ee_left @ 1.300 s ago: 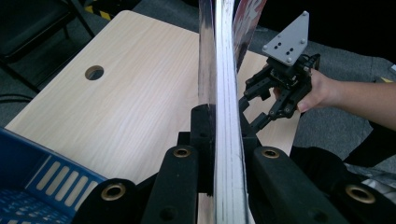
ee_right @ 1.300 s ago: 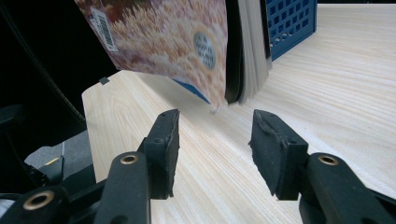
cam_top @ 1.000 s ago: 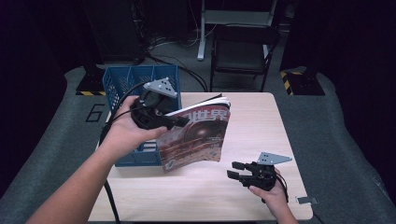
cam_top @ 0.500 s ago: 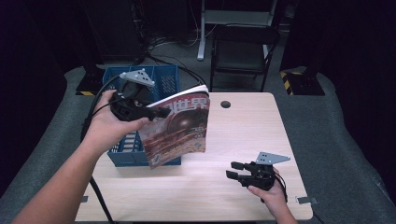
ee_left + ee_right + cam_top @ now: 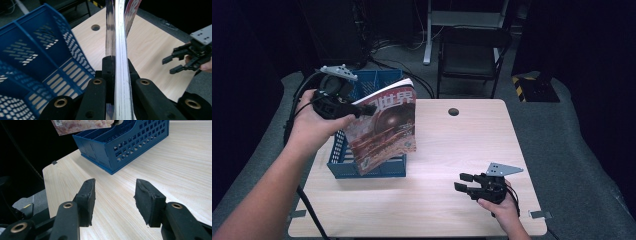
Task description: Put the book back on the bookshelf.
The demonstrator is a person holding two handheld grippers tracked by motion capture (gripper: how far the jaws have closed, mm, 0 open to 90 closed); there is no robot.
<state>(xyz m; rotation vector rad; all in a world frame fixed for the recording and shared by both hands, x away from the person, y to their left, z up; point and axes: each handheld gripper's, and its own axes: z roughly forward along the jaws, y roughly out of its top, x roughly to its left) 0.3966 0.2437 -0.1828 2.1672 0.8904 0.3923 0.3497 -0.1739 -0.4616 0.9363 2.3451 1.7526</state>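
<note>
A magazine (image 5: 384,125) with a red-brown cover hangs upright above the blue plastic file basket (image 5: 339,160) at the table's left. My left gripper (image 5: 362,107) is shut on its upper left edge. In the left gripper view the magazine's page edges (image 5: 120,50) run straight up between the two jaws, with the basket (image 5: 32,57) below and to the left. My right gripper (image 5: 463,181) rests low over the table near its front right, open, with nothing between its jaws. The right gripper view shows that gripper (image 5: 115,195) over bare wood, the basket (image 5: 125,147) ahead of it.
The light wooden table (image 5: 452,150) has a round cable hole (image 5: 453,111) near its far edge. A dark chair (image 5: 472,50) and cables stand on the floor behind the table. Grey padding borders the table on both sides.
My left hand has carried the magazine leftward and a little up, from the table's middle to above the basket. The right gripper has stayed in place.
</note>
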